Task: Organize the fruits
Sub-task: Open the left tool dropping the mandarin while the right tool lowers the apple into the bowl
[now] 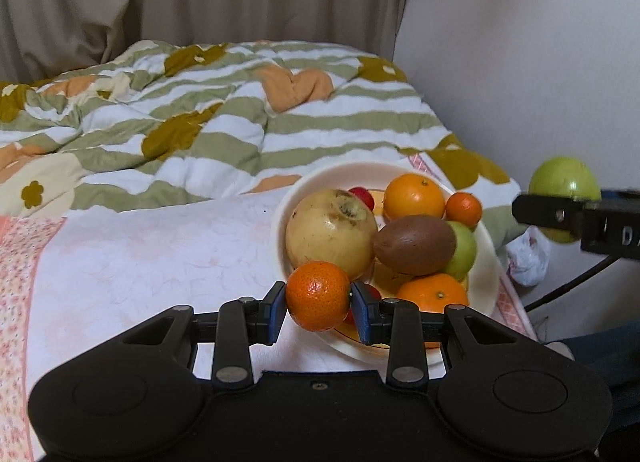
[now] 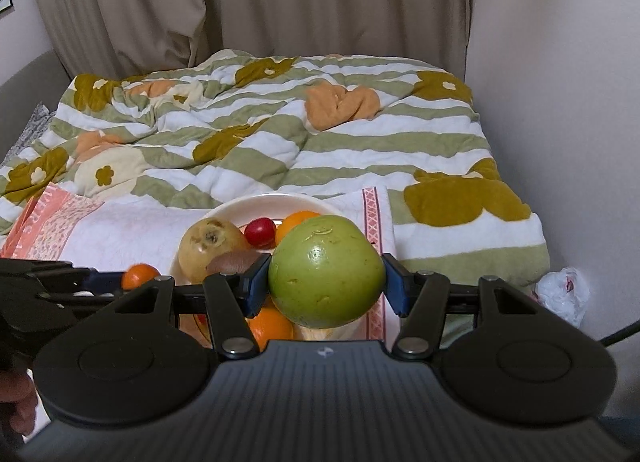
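Your left hand-held gripper [image 1: 319,304] clamps a tangerine [image 1: 318,296]; right hand-held gripper [image 2: 326,282] clamps a green apple [image 2: 326,271]. Bowl [image 1: 486,246] holds a kiwi [image 1: 414,244] and oranges [image 1: 414,196].

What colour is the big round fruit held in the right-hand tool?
Light green, with a glossy shine; the green apple shows best in the right wrist view.

This is a bedroom in a home. A bed takes most of the room, with a rumpled quilt [image 2: 280,130] in green and white stripes and flower patches on it. Behind the quilt hang beige curtains [image 2: 248,2]. To the right of the quilt is a plain white wall [image 2: 560,82]. In front of the quilt lies a pink-edged cloth [image 1: 140,246].
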